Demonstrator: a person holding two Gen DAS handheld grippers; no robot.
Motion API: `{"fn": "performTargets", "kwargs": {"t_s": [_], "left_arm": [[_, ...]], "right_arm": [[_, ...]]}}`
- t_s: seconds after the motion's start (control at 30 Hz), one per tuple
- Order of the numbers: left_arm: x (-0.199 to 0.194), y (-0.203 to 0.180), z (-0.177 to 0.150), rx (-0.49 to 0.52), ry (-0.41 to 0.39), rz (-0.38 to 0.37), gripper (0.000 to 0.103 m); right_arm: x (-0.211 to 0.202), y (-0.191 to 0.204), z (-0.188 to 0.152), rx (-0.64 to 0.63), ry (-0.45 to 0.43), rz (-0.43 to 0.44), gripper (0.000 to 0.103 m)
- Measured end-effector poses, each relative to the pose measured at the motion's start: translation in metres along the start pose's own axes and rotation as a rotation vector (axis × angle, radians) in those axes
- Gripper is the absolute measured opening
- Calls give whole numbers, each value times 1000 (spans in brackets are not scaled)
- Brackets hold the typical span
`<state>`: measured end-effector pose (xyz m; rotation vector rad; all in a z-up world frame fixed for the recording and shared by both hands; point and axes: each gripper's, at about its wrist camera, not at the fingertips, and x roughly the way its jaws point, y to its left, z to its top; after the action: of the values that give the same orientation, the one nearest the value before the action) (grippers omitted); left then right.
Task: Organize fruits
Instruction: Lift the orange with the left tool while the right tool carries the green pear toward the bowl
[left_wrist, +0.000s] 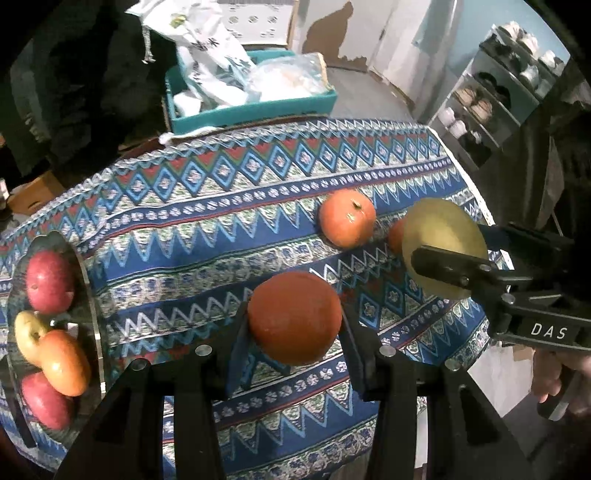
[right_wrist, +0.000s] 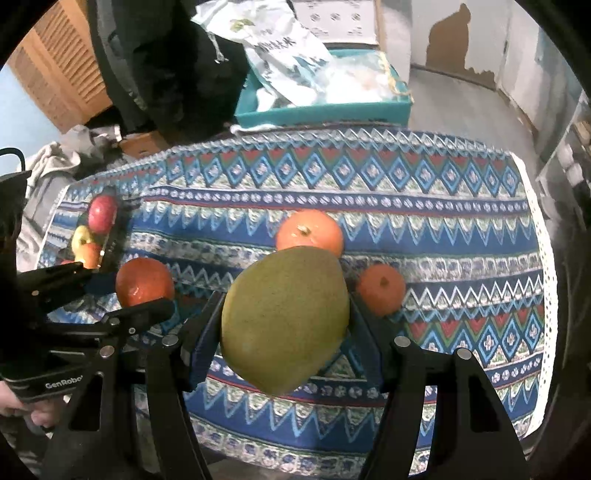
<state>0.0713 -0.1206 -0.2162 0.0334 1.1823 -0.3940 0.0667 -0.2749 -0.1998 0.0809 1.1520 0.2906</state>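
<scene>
Both tongs are matte black, built from flat angular arms with triangular cut-outs and round silver screw heads at the joints. The left tongs carry dark blue pads on the inner faces of their fingers; the right tongs have the same. White lettering reads "DAS" on the right body and "GenRobot" on the left.
</scene>
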Motion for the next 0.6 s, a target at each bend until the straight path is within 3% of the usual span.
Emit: {"fn": "performTargets", "kwargs": {"t_s": [0.6], "left_arm": [[-54,62,-20,-107,-90,37,46]], "right_arm": [[0,80,37,-104,-43,93,65]]}}
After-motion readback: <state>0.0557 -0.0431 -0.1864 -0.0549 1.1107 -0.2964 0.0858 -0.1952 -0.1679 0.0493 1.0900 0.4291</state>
